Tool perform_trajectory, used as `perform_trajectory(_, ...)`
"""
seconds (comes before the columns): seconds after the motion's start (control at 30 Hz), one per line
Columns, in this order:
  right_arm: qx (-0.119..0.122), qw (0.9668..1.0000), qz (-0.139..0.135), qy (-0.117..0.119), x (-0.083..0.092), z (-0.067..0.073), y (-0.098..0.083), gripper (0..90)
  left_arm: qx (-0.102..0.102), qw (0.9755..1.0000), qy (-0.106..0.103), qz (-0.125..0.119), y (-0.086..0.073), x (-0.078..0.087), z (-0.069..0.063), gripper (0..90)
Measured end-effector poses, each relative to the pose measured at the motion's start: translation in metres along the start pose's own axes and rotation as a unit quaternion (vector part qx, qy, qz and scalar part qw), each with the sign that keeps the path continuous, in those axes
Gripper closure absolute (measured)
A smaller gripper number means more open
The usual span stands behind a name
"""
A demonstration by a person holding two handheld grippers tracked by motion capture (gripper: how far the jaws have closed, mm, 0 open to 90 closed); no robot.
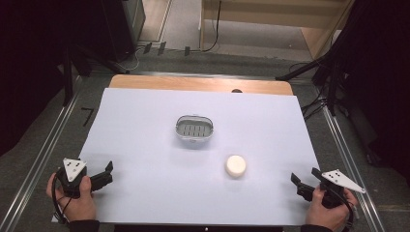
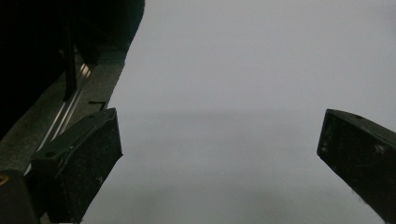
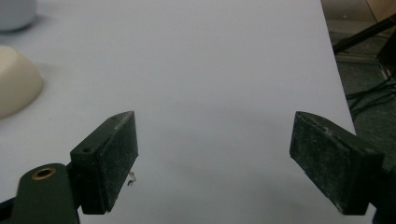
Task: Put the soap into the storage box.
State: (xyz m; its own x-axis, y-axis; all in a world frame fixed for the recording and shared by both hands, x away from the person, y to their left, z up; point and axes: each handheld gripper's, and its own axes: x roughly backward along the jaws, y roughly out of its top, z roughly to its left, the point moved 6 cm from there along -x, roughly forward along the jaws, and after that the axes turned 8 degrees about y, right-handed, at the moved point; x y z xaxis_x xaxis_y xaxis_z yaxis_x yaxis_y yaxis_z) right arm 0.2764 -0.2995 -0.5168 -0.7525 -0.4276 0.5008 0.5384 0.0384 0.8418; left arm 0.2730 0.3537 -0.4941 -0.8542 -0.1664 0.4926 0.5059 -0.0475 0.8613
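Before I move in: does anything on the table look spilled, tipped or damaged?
Nothing stands out. The soap dish sits upright mid-table, the round soap bar lies apart from it, nearer the right gripper. Both grippers, left too, are open and empty.

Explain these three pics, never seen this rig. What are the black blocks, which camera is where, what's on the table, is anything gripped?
No robot arm here: a person holds a handheld two-jaw gripper in each hand. The high view looks down from above the person's side; the left gripper is at lower left, the right gripper at lower right. Each of the other two pictures comes from a camera riding on one gripper, looking along its jaws, so the black blocks are the fingers of the left one and the fingers of the right one.

On the table, covered with a white sheet, lie a small metal basket near the middle and a cream round soap nearer the right gripper; its edge also shows at the left of the right gripper view.

Nothing is held: both grippers are open, with just bare sheet between the jaws.
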Motion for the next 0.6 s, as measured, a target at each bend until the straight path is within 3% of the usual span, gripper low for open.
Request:
perform_trajectory(0.1, 0.008, 0.9995, 0.027, 0.011, -0.001, 0.0, 0.001, 15.6, 0.001, 1.0, 0.004, 0.004, 0.0, -0.001, 0.0, 0.1)
perform_trajectory(0.23, 0.026, 0.9977, 0.059, 0.02, -0.001, 0.002, 0.008, 15.5, -0.016, 0.9999, -0.004, 0.001, 0.0, 0.0, -0.003, 0.1)
perform_trajectory(0.37, 0.035, 0.9951, 0.084, 0.038, -0.005, 0.004, 0.012, 15.4, -0.01, 0.9999, -0.012, -0.004, 0.0, 0.001, -0.003, 0.1)
perform_trajectory(0.6, 0.062, 0.9874, 0.133, 0.057, -0.014, 0.007, 0.018, 15.4, -0.012, 0.9998, -0.018, -0.003, 0.0, 0.001, -0.003, 0.1)
